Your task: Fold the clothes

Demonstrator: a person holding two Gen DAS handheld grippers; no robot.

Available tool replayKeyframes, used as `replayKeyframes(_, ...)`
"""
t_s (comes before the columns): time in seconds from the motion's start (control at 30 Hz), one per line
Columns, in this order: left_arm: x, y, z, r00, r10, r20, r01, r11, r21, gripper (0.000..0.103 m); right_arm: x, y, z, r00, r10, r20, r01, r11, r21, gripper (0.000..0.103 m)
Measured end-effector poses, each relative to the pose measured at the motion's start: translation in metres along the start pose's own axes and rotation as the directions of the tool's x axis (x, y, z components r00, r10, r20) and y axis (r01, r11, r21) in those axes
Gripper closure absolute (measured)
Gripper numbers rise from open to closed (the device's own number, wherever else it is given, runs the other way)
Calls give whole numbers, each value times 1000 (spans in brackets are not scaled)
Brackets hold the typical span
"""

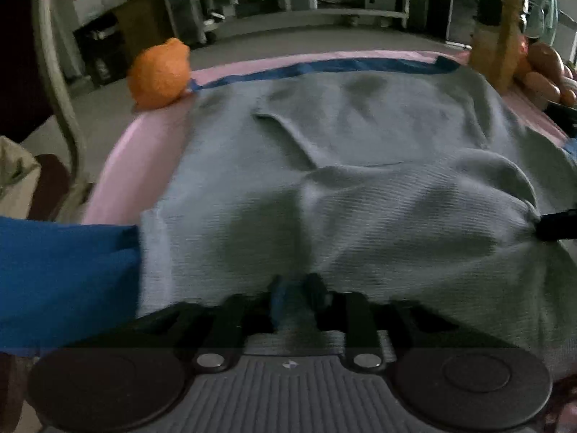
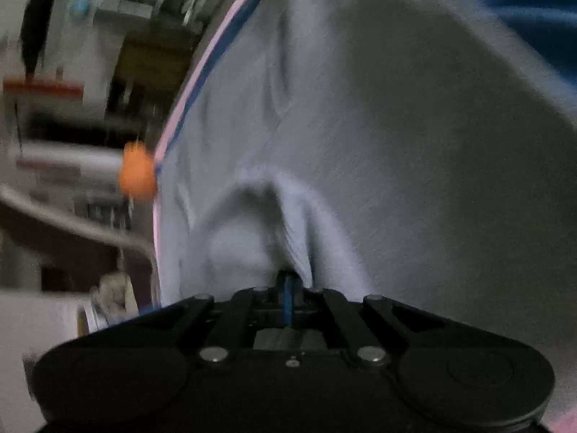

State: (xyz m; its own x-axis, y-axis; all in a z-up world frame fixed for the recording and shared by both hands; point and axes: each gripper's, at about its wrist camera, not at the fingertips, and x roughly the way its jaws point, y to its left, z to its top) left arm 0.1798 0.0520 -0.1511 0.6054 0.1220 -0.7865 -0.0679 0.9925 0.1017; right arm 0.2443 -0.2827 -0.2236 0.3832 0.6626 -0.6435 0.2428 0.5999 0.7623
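**Listener:** Where is the garment against your tools?

**Me:** A grey ribbed knit garment (image 1: 360, 180) lies spread over a pink table (image 1: 144, 151), directly ahead of my left gripper (image 1: 294, 285). Its near hem runs into the fingers, which are drawn close together on the cloth with a strip of blue showing between them. My right gripper (image 2: 287, 281) is clamped on a raised fold of the same garment (image 2: 396, 144); the fabric peaks just beyond the fingertips. In the left view its dark tip (image 1: 555, 223) pinches the garment's right edge.

**Listener:** How does the cloth look?

**Me:** Rumpled near me, with soft ridges fanning towards both pinch points, and flatter further off. A diagonal fold edge crosses the middle. A blue cloth (image 1: 65, 281) lies underneath, showing at the left and along the far edge. An orange round object (image 1: 160, 72) sits at the far left corner, just beside the garment. The right view is motion-blurred
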Motion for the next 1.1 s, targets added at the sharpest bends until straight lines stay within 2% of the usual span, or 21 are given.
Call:
replayKeyframes(0.07, -6, 13, -2, 1000, -19, -14, 18, 998, -58, 75, -21, -6, -5, 995, -60, 76, 59, 998, 17, 98)
replayKeyframes(0.1, -11, 21, -5, 999, -27, -22, 25, 995, -96, 82, -24, -4, -12, 996, -52, 74, 53, 999, 1, 94)
replayKeyframes(0.13, -18, 26, -9, 999, -46, -22, 43, 991, -124, 85, -28, -2, -19, 996, -45, 73, 46, 999, -15, 90)
replayKeyframes(0.2, -36, 34, -19, 995, -95, -12, 92, 981, -169, 85, -35, 2, -33, 997, -30, 69, 33, 998, -46, 88)
replayKeyframes(0.33, -68, 20, -46, 975, -218, 35, 220, 962, -160, 85, -50, 10, -61, 998, -1, 60, 7, 994, -109, 82)
replayKeyframes(0.37, -70, 16, -50, 974, -224, 33, 226, 963, -149, 85, -53, 12, -69, 998, 6, 57, 1, 992, -124, 82)
replayKeyframes(0.47, -64, 5, -56, 980, -199, 3, 198, 974, -109, 79, -64, 19, -90, 998, 28, 49, -19, 985, -171, 81)
replayKeyframes(0.53, -61, -3, -60, 983, -182, -17, 180, 980, -81, 81, -58, 21, -93, 998, -30, 53, 41, 976, -214, 82)
replayKeyframes(0.57, -59, -6, -63, 985, -173, -26, 171, 983, -67, 78, -53, 22, -94, 996, -68, 57, 80, 968, -236, 82)
replayKeyframes(0.6, -58, -10, -65, 986, -164, -36, 162, 985, -53, 77, -47, 24, -94, 992, -106, 62, 119, 959, -258, 84)
replayKeyframes(0.63, -56, -14, -67, 987, -155, -45, 153, 987, -39, 77, -42, 25, -94, 987, -144, 69, 157, 947, -280, 95)
replayKeyframes(0.67, -54, -17, -69, 988, -145, -54, 144, 989, -25, 77, -42, 25, -97, 982, -171, 78, 187, 935, -302, 101)
replayKeyframes(0.7, -52, -21, -71, 989, -136, -63, 136, 991, -10, 76, -44, 26, -101, 977, -191, 90, 210, 922, -324, 103)
replayKeyframes(0.83, -61, -13, -79, 990, -132, -52, 130, 990, -52, 71, -57, 26, -114, 969, -219, 118, 245, 915, -319, 103)
replayKeyframes(0.93, -75, -7, -82, 988, -154, -2, 153, 985, -80, 79, -70, 30, -125, 971, -183, 152, 223, 923, -313, 92)
replayKeyframes(1.0, -80, -10, -81, 986, -162, 35, 164, 984, -67, 80, -75, 32, -132, 981, -127, 148, 170, 926, -336, 91)
replayKeyframes(1.03, -77, -14, -80, 987, -157, 28, 159, 986, -55, 80, -75, 32, -134, 982, -122, 145, 165, 924, -344, 91)
replayKeyframes(1.1, -64, -22, -79, 990, -140, -12, 140, 990, -27, 77, -67, 30, -134, 972, -180, 150, 223, 908, -353, 92)
